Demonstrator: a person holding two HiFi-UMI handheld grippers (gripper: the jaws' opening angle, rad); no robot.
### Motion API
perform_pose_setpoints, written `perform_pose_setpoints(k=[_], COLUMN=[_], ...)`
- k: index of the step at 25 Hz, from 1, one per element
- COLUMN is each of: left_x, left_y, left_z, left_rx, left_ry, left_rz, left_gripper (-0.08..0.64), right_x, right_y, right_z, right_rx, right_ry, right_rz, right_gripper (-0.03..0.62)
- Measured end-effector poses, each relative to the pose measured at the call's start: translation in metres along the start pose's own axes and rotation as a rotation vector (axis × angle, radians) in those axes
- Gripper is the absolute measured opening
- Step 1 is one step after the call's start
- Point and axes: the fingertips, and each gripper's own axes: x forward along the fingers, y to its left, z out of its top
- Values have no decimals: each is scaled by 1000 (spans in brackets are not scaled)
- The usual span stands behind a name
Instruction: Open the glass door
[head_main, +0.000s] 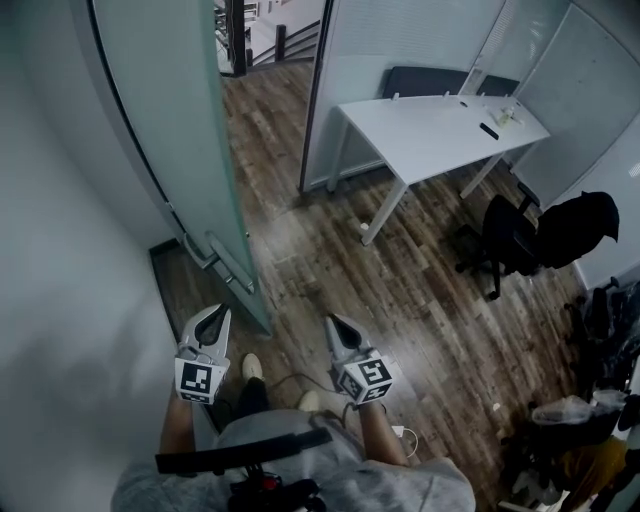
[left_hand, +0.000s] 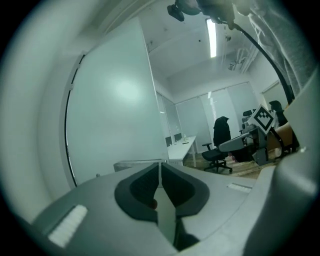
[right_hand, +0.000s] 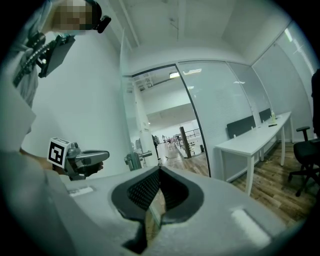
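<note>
Left hand-held gripper is clenched on nothing, and the right hand-held gripper is pinched empty too. Just ahead of the left one sits the handle, its length running level along the glass door, which stands ajar at the left. Left hand's nearer. One door, one handle, two hand-held grippers.

The glass door stands ajar just ahead of your left claw, handle jutting out, wall close on its left. The floor runs free through the doorway; counter and chair stand well right.
</note>
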Motion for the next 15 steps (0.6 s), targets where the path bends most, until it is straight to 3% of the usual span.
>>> perform_pose_setpoints(k=[15], left_x=[-43], left_y=[-52], left_z=[4], left_rx=[-42], left_ry=[-9], left_rz=[70], left_gripper=[5], right_x=[-38], right_y=[5], right_z=[-3], right_rx=[-34], right_ry=[-4], right_rz=[81], right_gripper=[2])
